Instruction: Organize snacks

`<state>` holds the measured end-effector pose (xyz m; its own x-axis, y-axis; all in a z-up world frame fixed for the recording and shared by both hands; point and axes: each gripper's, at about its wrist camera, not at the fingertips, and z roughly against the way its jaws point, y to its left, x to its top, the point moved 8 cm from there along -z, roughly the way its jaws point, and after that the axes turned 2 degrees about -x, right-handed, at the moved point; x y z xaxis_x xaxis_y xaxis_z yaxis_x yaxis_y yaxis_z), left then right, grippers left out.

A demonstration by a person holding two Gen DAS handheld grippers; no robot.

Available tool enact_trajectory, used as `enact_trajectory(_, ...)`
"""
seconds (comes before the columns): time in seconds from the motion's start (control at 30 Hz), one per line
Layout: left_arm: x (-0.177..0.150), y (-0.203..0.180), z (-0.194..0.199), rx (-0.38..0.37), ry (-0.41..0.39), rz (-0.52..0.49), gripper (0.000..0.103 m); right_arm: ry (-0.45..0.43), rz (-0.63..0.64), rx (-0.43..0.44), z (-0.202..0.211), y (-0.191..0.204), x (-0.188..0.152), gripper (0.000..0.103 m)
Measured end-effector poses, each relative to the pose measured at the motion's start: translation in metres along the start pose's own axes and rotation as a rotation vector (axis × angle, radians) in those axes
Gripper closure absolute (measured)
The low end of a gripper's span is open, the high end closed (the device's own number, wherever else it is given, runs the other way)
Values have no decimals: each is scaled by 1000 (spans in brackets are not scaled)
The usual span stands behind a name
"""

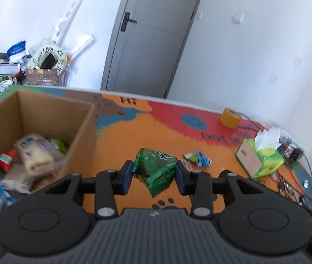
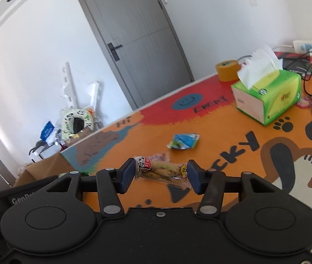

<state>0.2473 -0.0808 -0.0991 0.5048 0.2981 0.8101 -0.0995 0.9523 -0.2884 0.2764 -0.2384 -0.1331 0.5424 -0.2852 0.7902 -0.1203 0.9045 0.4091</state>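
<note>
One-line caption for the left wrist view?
Left gripper clamps a green foil snack packet beside an open brown cardboard box.

Two grippers, each with one snack packet between its pads: a green packet and a clear biscuit packet. One blue-green packet lies on the desk. One cardboard box, one tissue box, one tape roll.

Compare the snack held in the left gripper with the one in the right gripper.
The green packet in the left gripper is opaque, puffy and hangs tilted, one corner pointing down; the clear biscuit packet in the right gripper is long, slim and lies crosswise, its contents showing. The green packet bears dark printed characters; the biscuit packet has a red label and a small cartoon face. Both are sealed and gripped at their ends above the colourful table mat.
</note>
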Motion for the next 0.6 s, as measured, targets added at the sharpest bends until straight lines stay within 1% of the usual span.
enact_trajectory(0.23,15,15,32,6,-63,24,64,-22,23,26,15,20,4,51)
enact_trajectory(0.37,20,28,47,10,-79,39,64,-39,41,44,24,35,5,51)
enact_trajectory(0.6,27,59,67,32,-112,77,64,-43,92,76,28,67,1,51)
